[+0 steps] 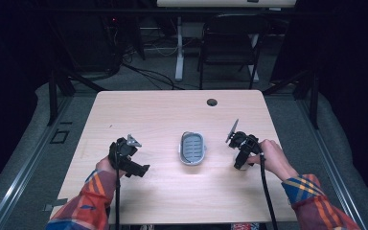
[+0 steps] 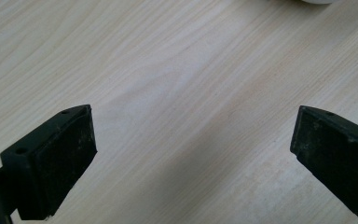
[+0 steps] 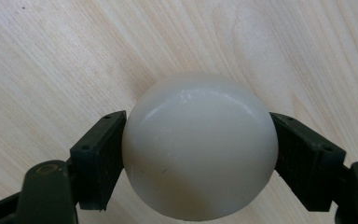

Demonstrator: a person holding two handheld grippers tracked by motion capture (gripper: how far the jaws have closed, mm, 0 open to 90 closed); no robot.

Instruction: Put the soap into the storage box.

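A smooth white egg-shaped ball (image 3: 200, 154) sits between the jaws of my right gripper (image 3: 198, 116), and both pads press on its sides just above the wooden table. In the high view my right gripper (image 1: 241, 163) points down at the table, to the right of a grey oval dish (image 1: 192, 147) with a ribbed floor. My left gripper (image 1: 141, 169) is to the left of the dish. Its jaws (image 2: 194, 112) stand wide apart over bare wood with nothing between them.
The light wooden table (image 1: 172, 191) has a round cable hole (image 1: 212, 102) near its far edge. Beyond the table are a black folding chair (image 1: 230, 43) and a white desk leg (image 1: 179, 48). A white rim (image 2: 317, 1) peeks in at the top of the left gripper view.
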